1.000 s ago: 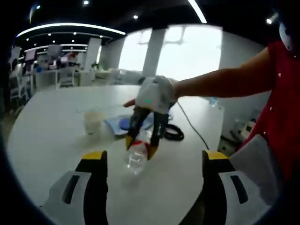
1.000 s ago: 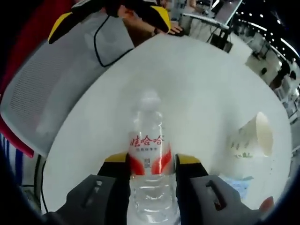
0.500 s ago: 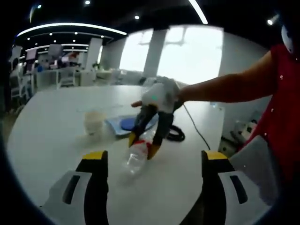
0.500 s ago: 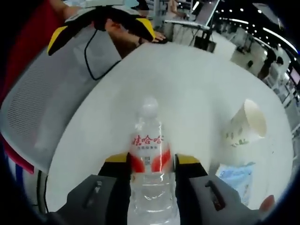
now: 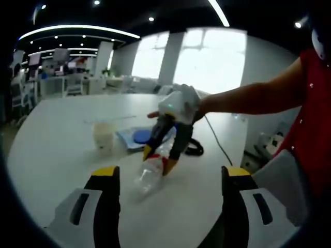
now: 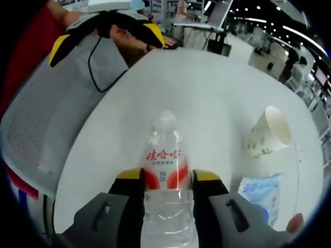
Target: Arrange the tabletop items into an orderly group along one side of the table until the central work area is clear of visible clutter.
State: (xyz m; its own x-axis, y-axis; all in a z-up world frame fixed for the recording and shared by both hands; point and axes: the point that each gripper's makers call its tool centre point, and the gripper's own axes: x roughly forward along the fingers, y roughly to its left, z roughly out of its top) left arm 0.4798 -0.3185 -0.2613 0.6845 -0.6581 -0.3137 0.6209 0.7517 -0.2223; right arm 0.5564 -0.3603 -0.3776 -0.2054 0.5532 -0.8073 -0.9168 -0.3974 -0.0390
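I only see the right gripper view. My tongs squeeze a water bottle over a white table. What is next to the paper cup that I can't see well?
Observer: In the left gripper view, a blue pad lies on the table just right of the paper cup.
Child: Is there anything behind my tongs?
Observer: Yes, a black cable lies coiled just behind the right tongs, then runs off toward the table's far edge.
Child: Is my bottle standing up?
Observer: No. The water bottle is tilted, with its cap end pointing down toward the table.
Child: What are the other tongs doing?
Observer: The left tongs are wide open, with nothing between them.
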